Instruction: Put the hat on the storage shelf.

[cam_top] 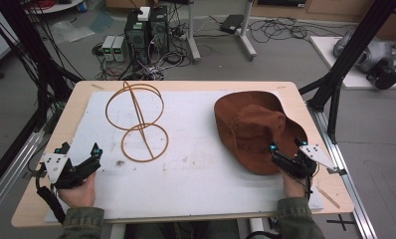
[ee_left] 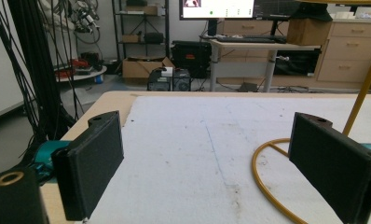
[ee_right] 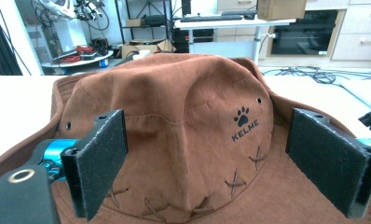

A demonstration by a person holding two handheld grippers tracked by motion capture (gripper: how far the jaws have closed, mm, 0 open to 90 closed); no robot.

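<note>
Table (cam_top: 196, 87): light wood top, most of it covered by a white mat (cam_top: 196, 169) with scuffs and small dark marks.

Wire stand (cam_top: 136, 121): golden-brown, two rings joined by a slanted rod, on the left half of the mat. In the left gripper view its lower ring curves along the mat just beside the right-hand jaw.

Hat (cam_top: 253, 130): brown suede, wide brim, crown up, on the right half of the mat; paw print and "KELME" on the crown, cross-stitching near the brim.

Beyond the table: computer boxes (cam_top: 146, 30) and tangled cables on the floor.

Left gripper (cam_top: 79, 155): near the table's left front corner, jaws spread wide, nothing between them, mat ahead.

Right gripper (cam_top: 287, 147): at the hat's near brim, jaws spread wide to either side of the crown, pads (ee_right: 104, 158) apart from the suede, nothing grasped.
</note>
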